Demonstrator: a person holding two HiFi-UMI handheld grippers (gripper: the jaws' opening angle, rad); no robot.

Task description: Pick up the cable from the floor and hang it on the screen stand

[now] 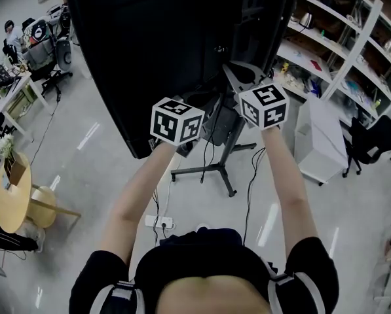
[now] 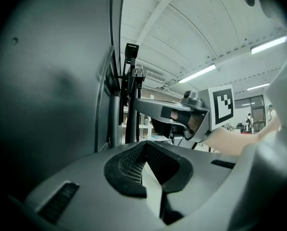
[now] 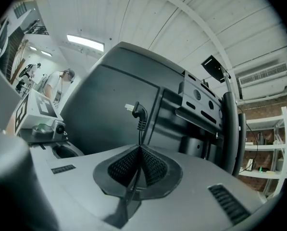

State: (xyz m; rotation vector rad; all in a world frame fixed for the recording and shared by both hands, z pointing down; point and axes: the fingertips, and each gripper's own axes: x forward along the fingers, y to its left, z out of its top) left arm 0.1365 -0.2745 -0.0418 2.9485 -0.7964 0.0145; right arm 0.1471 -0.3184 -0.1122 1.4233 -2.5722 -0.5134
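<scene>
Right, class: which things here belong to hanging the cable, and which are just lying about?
Job: cable, right gripper shut on it, screen stand.
Lying about: round table, power strip, shelves, office chair.

Glossy pale floor below; white shelving at right; round wooden table left; strip lights overhead.

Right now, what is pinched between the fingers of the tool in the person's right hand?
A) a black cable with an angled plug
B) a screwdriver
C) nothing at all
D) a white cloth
A: in the right gripper view, the black cable rises from between the closed fingers of the right gripper, and its angled plug stands up in front of the back of the screen.
</scene>
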